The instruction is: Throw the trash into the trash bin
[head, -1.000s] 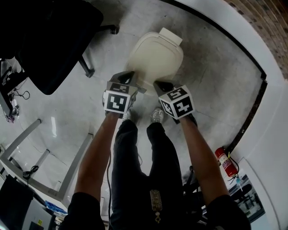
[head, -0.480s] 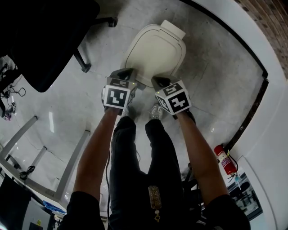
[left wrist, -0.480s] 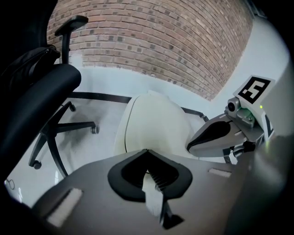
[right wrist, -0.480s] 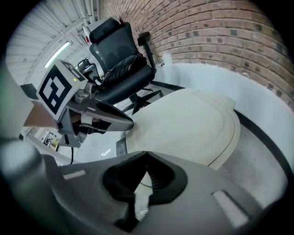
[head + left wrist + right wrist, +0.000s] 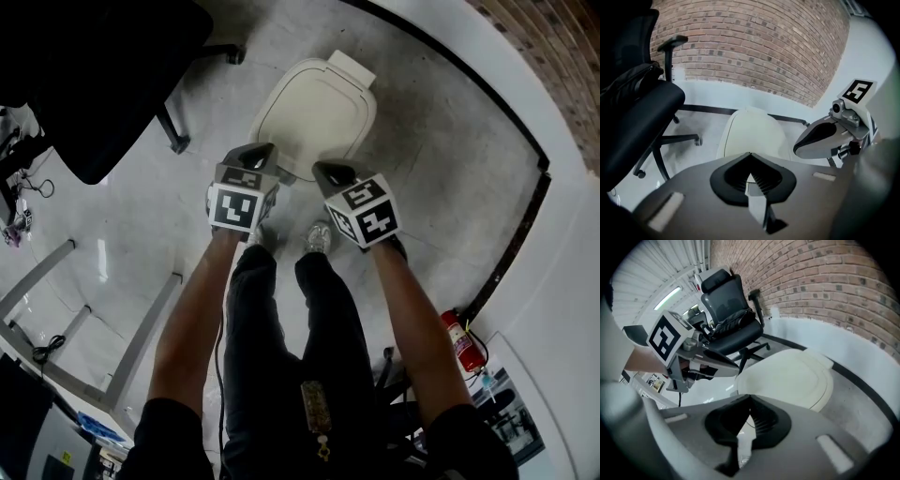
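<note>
Office chair (image 5: pixel 94 75): black, well off to the left of the left gripper.
Trash bin (image 5: pixel 314 117): cream, lid down, on the floor just ahead of both grippers.
Left gripper (image 5: pixel 261 153): jaws together, nothing between them.
Right gripper (image 5: pixel 326 171): jaws closed, empty, just beside the left one.
Fire extinguisher (image 5: pixel 457 339): red, behind the right gripper.

Pale floor (image 5: pixel 441 159) carries 1 cream bin (image 5: pixel 314 112), seemingly closed.

Left gripper (image 5: pixel 261 152), right gripper (image 5: pixel 325 170), lidded trash bin (image 5: pixel 314 111)
</note>
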`<act>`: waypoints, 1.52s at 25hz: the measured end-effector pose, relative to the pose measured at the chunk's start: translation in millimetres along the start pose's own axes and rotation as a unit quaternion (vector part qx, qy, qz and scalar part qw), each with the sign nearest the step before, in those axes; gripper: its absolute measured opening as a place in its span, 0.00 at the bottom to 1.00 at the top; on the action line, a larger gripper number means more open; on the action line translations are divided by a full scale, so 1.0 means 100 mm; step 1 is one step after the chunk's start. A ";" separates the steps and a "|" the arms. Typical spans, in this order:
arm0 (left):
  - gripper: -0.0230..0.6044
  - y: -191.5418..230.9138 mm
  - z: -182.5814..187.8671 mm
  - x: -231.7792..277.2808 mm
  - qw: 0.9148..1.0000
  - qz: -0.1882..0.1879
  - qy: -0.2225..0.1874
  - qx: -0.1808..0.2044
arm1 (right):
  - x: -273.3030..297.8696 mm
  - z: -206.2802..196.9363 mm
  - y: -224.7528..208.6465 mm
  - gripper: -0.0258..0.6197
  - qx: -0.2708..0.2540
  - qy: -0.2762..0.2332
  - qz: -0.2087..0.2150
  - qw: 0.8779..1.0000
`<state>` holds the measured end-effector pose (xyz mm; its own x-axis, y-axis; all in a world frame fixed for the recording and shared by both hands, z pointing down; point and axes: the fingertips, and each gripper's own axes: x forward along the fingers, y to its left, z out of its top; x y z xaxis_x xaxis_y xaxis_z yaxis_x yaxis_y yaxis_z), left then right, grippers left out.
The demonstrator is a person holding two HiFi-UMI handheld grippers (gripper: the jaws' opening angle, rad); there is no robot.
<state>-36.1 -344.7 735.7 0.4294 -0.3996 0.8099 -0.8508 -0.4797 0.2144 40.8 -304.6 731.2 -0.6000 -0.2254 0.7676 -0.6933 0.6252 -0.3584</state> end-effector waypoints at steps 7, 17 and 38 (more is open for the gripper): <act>0.04 -0.53 0.58 -0.80 0.998 -0.006 -0.061 -0.003 | -1.02 0.48 0.22 0.04 -0.023 -0.068 -0.003 0.997; 0.04 -1.30 1.34 -2.19 0.988 -0.014 -0.151 0.009 | -2.55 1.26 0.81 0.04 -0.051 -0.210 0.004 0.976; 0.04 -2.21 1.40 -4.89 0.952 -0.100 -0.279 0.082 | -4.72 1.81 2.69 0.04 -0.070 -0.418 -0.099 0.900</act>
<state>-15.6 -152.6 215.9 0.7103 -0.6185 0.3361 -0.6966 -0.6863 0.2092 65.0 -165.6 176.5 -0.6016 -0.7898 0.1194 -0.7977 0.5860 -0.1426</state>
